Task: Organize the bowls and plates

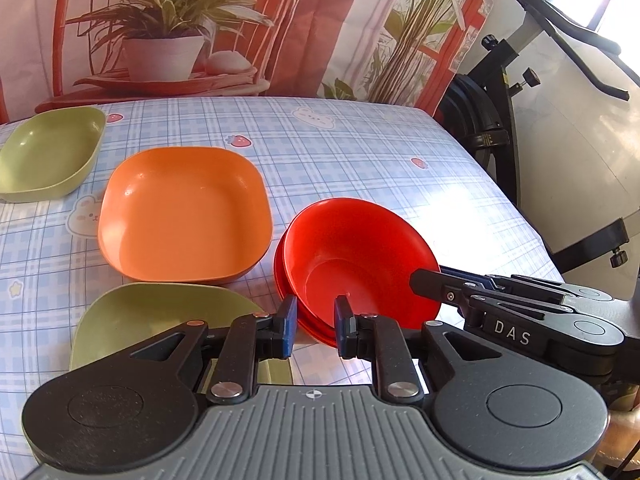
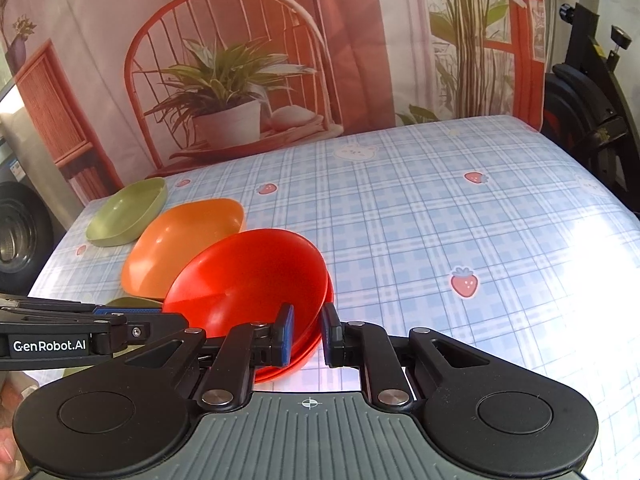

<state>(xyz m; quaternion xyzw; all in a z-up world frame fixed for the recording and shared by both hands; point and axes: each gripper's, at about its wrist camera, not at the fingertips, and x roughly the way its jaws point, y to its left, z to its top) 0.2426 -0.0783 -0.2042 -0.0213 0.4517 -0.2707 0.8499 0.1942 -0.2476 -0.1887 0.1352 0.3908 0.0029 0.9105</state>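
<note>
Two stacked red bowls sit near the table's front right; they also show in the right wrist view. My left gripper straddles their near rim, jaws slightly apart, apparently pinching it. My right gripper straddles the rim on the other side the same way; it also shows in the left wrist view. An orange square plate lies left of the bowls. A green plate lies at the front left, partly under my left gripper. A second green dish sits at the far left.
The table has a blue checked cloth with strawberries and bunnies. A printed backdrop of a chair and plants hangs behind it. A black exercise bike stands off the right edge. A washing machine stands at the left.
</note>
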